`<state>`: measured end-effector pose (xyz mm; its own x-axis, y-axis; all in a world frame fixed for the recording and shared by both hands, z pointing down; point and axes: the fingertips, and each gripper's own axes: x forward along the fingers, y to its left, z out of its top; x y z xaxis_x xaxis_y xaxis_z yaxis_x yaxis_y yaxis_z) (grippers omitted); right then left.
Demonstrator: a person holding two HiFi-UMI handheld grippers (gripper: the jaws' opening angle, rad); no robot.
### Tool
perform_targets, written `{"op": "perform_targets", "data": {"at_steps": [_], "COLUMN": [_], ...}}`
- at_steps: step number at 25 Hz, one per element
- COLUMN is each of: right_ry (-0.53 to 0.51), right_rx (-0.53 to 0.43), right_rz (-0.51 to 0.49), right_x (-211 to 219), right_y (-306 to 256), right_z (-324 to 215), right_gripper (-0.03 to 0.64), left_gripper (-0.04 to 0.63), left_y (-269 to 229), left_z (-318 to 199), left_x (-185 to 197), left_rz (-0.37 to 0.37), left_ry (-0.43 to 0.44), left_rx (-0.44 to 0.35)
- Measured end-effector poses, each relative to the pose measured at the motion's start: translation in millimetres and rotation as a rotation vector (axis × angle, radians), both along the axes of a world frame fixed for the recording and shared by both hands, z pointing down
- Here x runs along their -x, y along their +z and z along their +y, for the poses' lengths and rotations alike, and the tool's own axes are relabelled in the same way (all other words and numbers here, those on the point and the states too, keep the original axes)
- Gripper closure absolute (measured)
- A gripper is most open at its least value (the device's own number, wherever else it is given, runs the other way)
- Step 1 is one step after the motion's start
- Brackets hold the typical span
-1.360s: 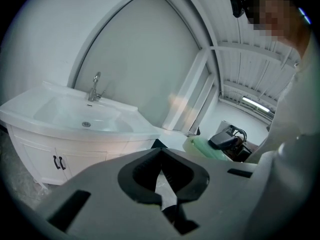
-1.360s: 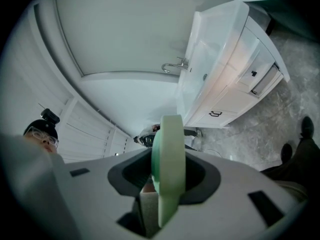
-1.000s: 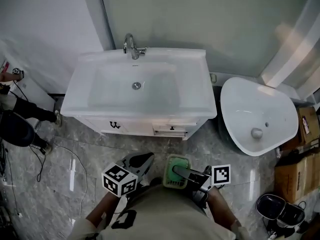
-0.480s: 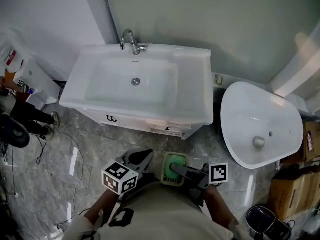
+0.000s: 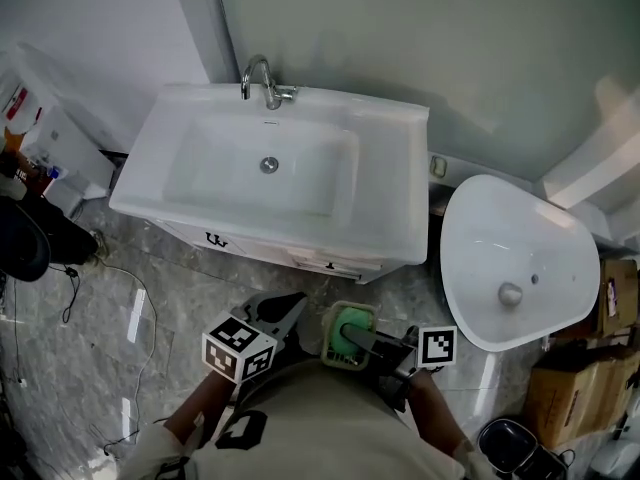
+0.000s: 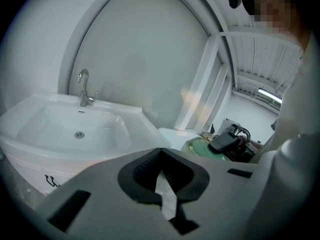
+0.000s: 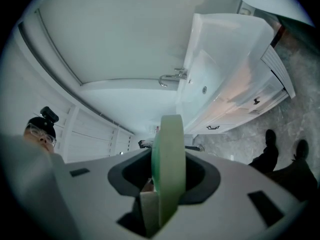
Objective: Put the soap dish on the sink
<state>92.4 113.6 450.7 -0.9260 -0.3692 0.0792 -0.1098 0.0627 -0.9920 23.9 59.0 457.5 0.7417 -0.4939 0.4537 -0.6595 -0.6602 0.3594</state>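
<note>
**Lighting even; gripper views heavily distorted**

Head view: bright, diffuse and sharp, with a soft shadow beneath the sink point(image 5: 390, 188) front and glare streaks on the glossy floor point(image 5: 135, 318). Both gripper views: fisheye bowing, black vignetted corners, soft-focused foreground.

At the lower centre of the head view is a pale beige shirt point(image 5: 320, 430) with a dark print point(image 5: 245, 433) towards the frame's left. The left gripper point(image 5: 285, 310) has grey, black-lined jaws and a cube point(image 5: 238, 355) with black-and-white square markers. The right gripper point(image 5: 350, 344) bears a similar marker cube point(image 5: 440, 348). In the gripper views, both bodies are pale grey with dark rectangular slots point(image 6: 70, 209).
</note>
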Motion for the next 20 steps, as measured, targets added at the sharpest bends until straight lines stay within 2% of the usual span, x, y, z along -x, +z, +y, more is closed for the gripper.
{"op": "perform_targets", "data": {"at_steps": [5, 9, 14, 20], "right_ry": [0.068, 0.095, 0.15, 0.196], "right_rx": [-0.025, -0.007, 0.001, 0.022], "right_rz": [0.026, 0.048, 0.066, 0.079], "right_x": [20.1, 44.5, 63.2, 82.7], "right_y": [-8.3, -8.5, -6.8, -8.5], "right_z": [-41.4, -68.7, -89.2, -110.2], "right_gripper": [0.486, 0.486, 0.486, 0.486], "left_gripper": [0.577, 0.577, 0.577, 0.577], "left_y": [-1.9, -4.6, 5.8, 4.7], "left_z": [-55.2, -95.7, -122.8, -150.0], "left_x": [34.5, 59.2, 88.6, 117.3], "left_rz": [0.017, 0.031, 0.026, 0.056], "left_ry": [0.007, 0.031, 0.055, 0.055], "left_rx": [-0.003, -0.016, -0.001, -0.008]}}
